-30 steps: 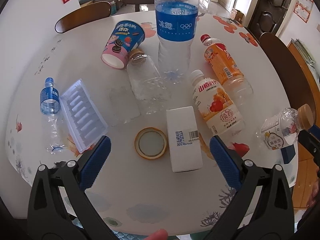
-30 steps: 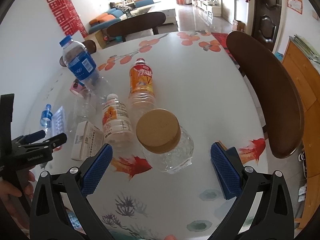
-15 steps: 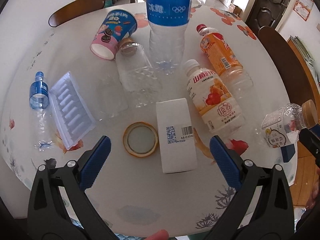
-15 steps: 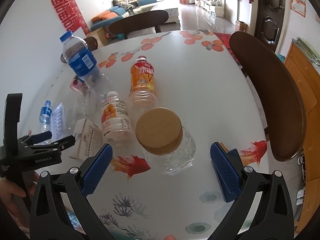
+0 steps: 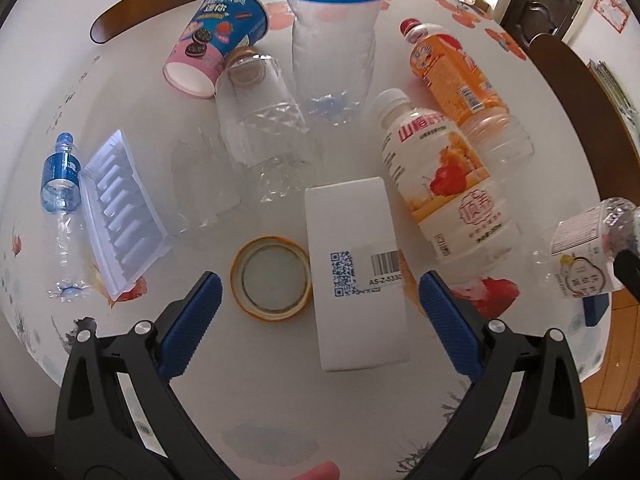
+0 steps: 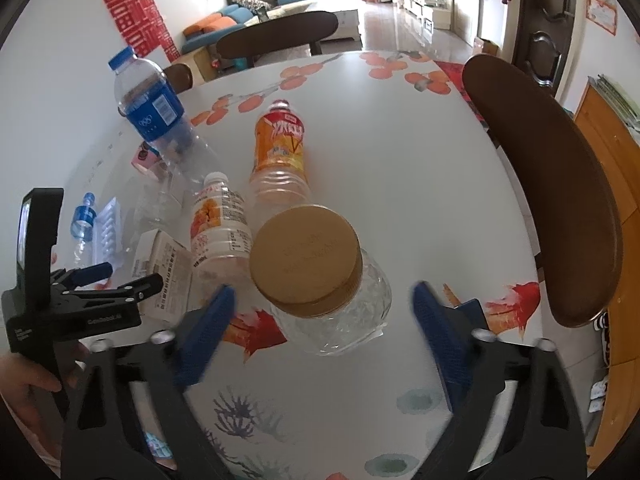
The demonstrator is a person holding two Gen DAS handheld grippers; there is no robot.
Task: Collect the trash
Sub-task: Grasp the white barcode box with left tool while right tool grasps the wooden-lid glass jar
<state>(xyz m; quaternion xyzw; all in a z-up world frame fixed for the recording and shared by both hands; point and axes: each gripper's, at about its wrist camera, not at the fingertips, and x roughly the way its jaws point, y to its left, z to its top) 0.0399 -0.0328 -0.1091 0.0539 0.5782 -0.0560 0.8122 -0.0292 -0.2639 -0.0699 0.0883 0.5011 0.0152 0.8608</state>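
Observation:
My left gripper [image 5: 316, 304] is open, low over the round table [image 5: 280, 412]; a white carton [image 5: 356, 268] and an orange-rimmed lid [image 5: 271, 278] lie between its fingers. Beyond lie a yoghurt bottle [image 5: 444, 184], an orange juice bottle [image 5: 456, 76], a clear jar [image 5: 262, 128], a tall blue-label water bottle [image 5: 332, 40], a snack cup [image 5: 218, 44], a white tray [image 5: 120, 216] and a small water bottle [image 5: 60, 196]. My right gripper [image 6: 320, 312] is open around a clear jar with a tan lid [image 6: 308, 260], its blue pads [image 6: 208, 328] apart from the glass.
A dark wooden chair [image 6: 560, 200] stands at the table's right side, another chair [image 6: 276, 36] at the far side. The table edge is near on the right by an orange cabinet [image 6: 616, 152]. The left gripper [image 6: 76, 304] shows at the right view's left.
My left gripper has moved forward and lower, so the carton and lid now lie between its fingers. My right gripper's fingers have closed in slightly around the tan-lidded jar.

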